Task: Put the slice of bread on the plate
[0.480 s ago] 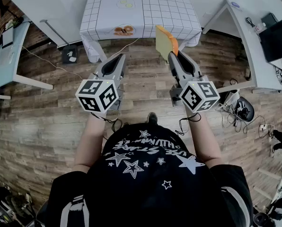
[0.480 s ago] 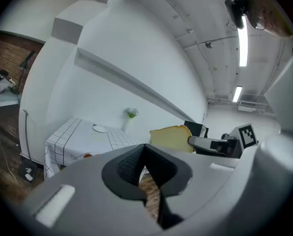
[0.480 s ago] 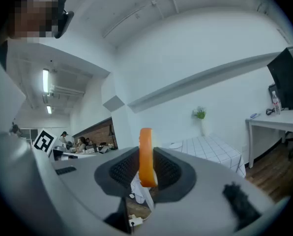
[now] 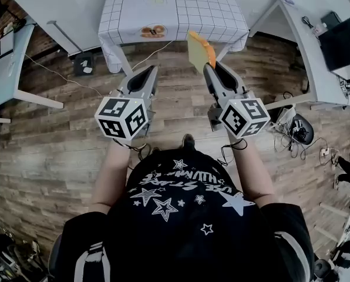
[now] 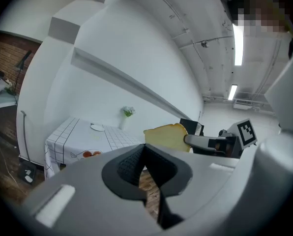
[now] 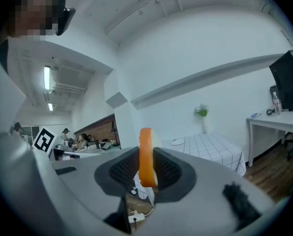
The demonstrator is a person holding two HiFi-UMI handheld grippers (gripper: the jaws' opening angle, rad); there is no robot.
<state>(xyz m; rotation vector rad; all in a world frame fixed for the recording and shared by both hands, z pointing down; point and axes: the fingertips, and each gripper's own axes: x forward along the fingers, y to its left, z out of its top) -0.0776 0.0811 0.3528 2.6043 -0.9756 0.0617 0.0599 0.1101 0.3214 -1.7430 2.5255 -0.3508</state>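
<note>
A slice of bread (image 4: 197,51) with an orange crust stands on edge in my right gripper (image 4: 212,68), which is shut on it, out over the wooden floor short of the table. In the right gripper view the slice (image 6: 146,156) sits pinched between the two pads. My left gripper (image 4: 144,74) is beside it, shut and holding nothing; its view shows the slice (image 5: 167,136) off to the right. A small white plate (image 5: 97,127) lies at the far side of the grid-cloth table (image 4: 181,10), also seen as the plate (image 6: 178,142).
Something orange (image 4: 153,31) lies near the table's front edge, and a vase with a plant (image 5: 128,113) stands at its back. A white desk (image 4: 307,46) with a monitor (image 4: 342,43) is at right and another desk (image 4: 4,57) at left. Cables run over the floor.
Both grippers and the bread have shifted slightly left and toward the table, which now sits a little higher in the head view. The grip on the bread is unchanged.
</note>
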